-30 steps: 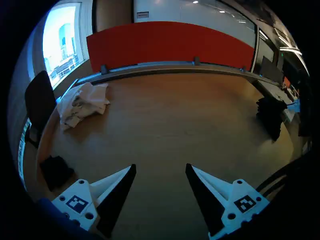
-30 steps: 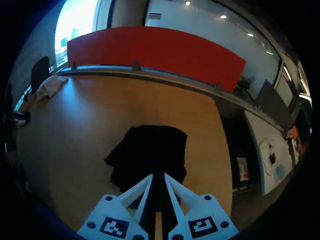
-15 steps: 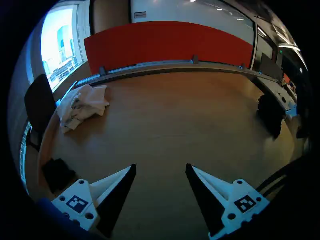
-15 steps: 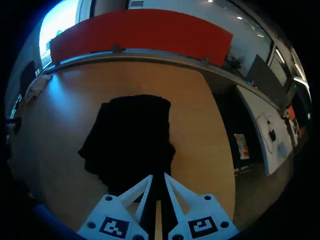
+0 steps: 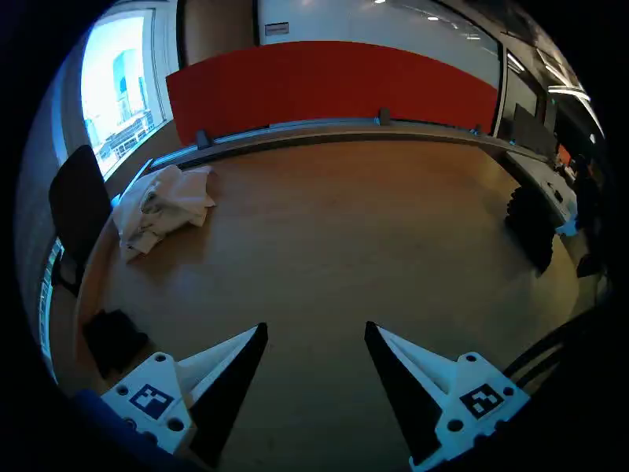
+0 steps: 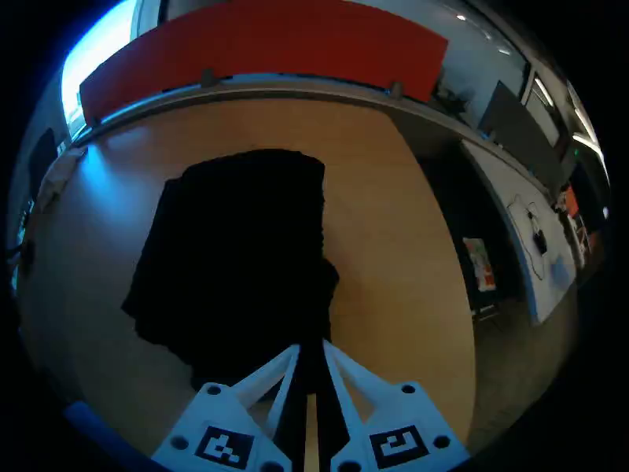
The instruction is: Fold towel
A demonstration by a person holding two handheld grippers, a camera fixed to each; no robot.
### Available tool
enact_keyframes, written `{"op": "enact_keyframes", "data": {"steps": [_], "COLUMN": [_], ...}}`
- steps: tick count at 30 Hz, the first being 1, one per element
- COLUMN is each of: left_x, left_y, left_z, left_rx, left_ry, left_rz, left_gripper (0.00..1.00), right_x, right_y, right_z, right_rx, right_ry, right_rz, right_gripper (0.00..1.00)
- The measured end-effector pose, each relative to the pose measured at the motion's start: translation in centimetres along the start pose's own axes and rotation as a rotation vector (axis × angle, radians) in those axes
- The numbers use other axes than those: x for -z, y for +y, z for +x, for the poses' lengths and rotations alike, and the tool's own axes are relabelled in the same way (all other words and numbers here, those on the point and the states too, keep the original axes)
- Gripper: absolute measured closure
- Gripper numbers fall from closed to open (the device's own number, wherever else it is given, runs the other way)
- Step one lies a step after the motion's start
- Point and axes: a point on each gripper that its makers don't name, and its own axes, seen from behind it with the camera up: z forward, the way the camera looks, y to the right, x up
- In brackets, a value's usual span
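Note:
A black towel (image 6: pixel 236 252) lies spread on the wooden table (image 6: pixel 393 236), and its near edge runs in between my right gripper's fingers. The right gripper (image 6: pixel 310 348) is shut on that edge. In the left gripper view the same black towel (image 5: pixel 533 228) is a dark heap at the table's far right edge. My left gripper (image 5: pixel 314 330) hovers open over bare table (image 5: pixel 338 228), far from the towel and holding nothing.
A crumpled white cloth (image 5: pixel 161 206) lies at the table's back left, next to a dark chair back (image 5: pixel 75 200). A small black item (image 5: pixel 114 338) sits near the left front edge. A red divider (image 5: pixel 330 82) runs along the far side. Beyond the right edge the floor (image 6: pixel 503 330) drops away.
In the right gripper view the black towel has grown larger and spread lower and leftward as the gripper moved closer over it. The left gripper has barely moved.

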Motion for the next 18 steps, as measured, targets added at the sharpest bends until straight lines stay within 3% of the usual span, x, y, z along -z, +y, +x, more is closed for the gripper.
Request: {"op": "enact_keyframes", "data": {"steps": [9, 18], "left_x": [0.09, 0.06], "left_y": [0.36, 0.41], "left_z": [0.14, 0.26], "left_rx": [-0.003, -0.003], "left_ry": [0.003, 0.004], "left_rz": [0.001, 0.0], "left_gripper": [0.08, 0.08], "right_x": [-1.08, -0.74], "right_y": [-0.02, -0.06], "right_z": [-0.75, -0.56], "right_rx": [-0.021, -0.009], "right_ry": [-0.011, 0.006], "right_rz": [-0.001, -0.008], "right_gripper": [0.95, 0.95]}}
